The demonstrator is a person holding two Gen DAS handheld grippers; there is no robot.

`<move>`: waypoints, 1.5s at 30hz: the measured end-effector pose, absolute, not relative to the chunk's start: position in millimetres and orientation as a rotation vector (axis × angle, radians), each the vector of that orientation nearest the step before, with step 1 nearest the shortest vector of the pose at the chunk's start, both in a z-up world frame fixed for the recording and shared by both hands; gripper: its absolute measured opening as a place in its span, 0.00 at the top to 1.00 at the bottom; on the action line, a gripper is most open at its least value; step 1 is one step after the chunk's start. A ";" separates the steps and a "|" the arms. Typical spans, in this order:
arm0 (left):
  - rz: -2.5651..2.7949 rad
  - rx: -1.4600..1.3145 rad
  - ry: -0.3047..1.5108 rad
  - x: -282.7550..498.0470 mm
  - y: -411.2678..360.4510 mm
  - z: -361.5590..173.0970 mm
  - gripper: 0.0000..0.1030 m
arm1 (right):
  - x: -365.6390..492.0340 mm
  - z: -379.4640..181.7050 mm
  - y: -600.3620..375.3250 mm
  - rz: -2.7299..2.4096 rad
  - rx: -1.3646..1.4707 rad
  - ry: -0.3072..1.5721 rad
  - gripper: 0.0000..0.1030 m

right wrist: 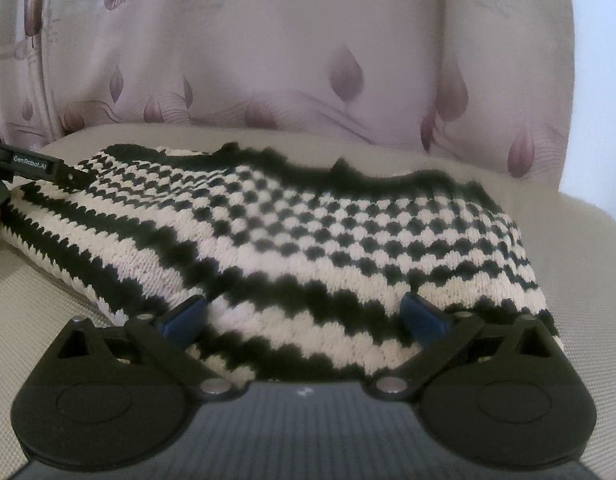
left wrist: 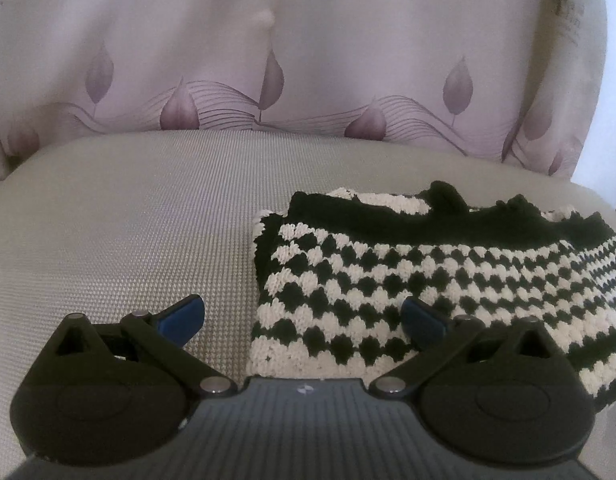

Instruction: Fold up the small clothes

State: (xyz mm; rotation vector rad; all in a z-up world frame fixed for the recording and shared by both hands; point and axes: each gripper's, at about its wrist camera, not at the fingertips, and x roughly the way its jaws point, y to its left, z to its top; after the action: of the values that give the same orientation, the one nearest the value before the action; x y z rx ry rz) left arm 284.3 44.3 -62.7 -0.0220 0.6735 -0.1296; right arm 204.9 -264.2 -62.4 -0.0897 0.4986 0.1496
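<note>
Knit lies folded ahead, both jaws wide

Knit (left wrist: 388, 280), black and white in checks and stripes, lies in a layered rectangle on a beige cushion (left wrist: 127, 240), with a leaf-print curtain (left wrist: 308, 60) hanging behind. I judge at least one fold is already in, since a second layer peeks out at the far left corner in the left wrist view.

My left gripper (left wrist: 303, 320) has its jaws spread wide with nothing clamped. One finger hovers over bare cushion and the other over the knit, so the knit's left edge runs up between them. The bulk of the cloth lies to the right of this gripper.

My right gripper (right wrist: 303, 320) is also wide and holds nothing. Both its fingers sit over the near striped edge of the knit (right wrist: 308, 240), which fills the view ahead. The left gripper's arm shows at the far left of that view.

The knit's long axis runs left to right across both views. The right hand is squarely over it, the left only at its end. If another fold is wanted, I judge each hand would take one short end.
</note>
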 end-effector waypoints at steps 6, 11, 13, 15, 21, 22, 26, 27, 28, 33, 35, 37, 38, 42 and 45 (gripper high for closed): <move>-0.125 -0.010 0.670 286.5 44.1 -67.3 0.00 | 205.2 -61.9 -264.3 0.151 -0.092 0.500 0.00; -0.123 -0.035 0.684 291.4 48.7 -71.8 0.00 | 204.2 -61.9 -264.0 0.155 -0.091 0.497 0.00; -0.124 -0.041 0.685 292.9 49.5 -72.4 0.00 | 204.2 -61.8 -263.6 0.154 -0.092 0.497 0.00; -0.122 -0.035 0.681 293.0 48.6 -72.8 0.00 | 204.3 -61.9 -263.9 0.155 -0.091 0.497 0.00; -0.144 -0.046 0.682 294.2 50.5 -74.5 0.00 | 203.8 -61.8 -264.2 0.157 -0.089 0.496 0.00; -0.155 -0.051 0.682 294.7 51.9 -74.8 0.00 | 203.7 -61.7 -264.4 0.158 -0.088 0.495 0.00; -0.228 -0.088 0.679 297.0 60.7 -74.8 0.02 | 203.2 -61.6 -264.8 0.163 -0.080 0.493 0.00; -0.261 -0.109 0.679 297.5 64.9 -74.5 0.03 | 203.1 -61.6 -265.1 0.163 -0.078 0.492 0.00; -0.308 -0.141 0.676 298.2 70.4 -74.1 0.06 | 203.1 -61.6 -265.4 0.164 -0.076 0.492 0.00; -0.417 -0.174 0.685 308.3 82.8 -72.7 0.34 | 202.6 -61.9 -265.9 0.164 -0.067 0.488 0.00; -0.462 -0.201 0.701 316.0 89.2 -72.5 0.38 | 202.1 -61.9 -265.7 0.163 -0.066 0.487 0.00; -0.519 -0.237 0.727 326.3 97.2 -72.6 0.38 | 202.2 -61.8 -266.1 0.164 -0.066 0.486 0.00; -0.549 -0.259 0.746 332.0 101.3 -72.6 0.38 | 202.0 -61.9 -265.6 0.163 -0.066 0.486 0.00; -0.689 -0.351 0.819 351.4 113.6 -74.0 0.20 | 201.7 -61.9 -265.4 0.163 -0.065 0.485 0.00; -0.716 -0.304 0.819 356.7 105.9 -73.0 0.21 | 201.6 -61.9 -265.8 0.165 -0.063 0.483 0.00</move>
State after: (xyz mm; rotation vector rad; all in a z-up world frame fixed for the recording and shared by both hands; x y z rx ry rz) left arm 356.7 105.9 -73.0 -0.3040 0.8188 -0.7156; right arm 201.6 -265.8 -61.9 -0.0629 0.4832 0.1645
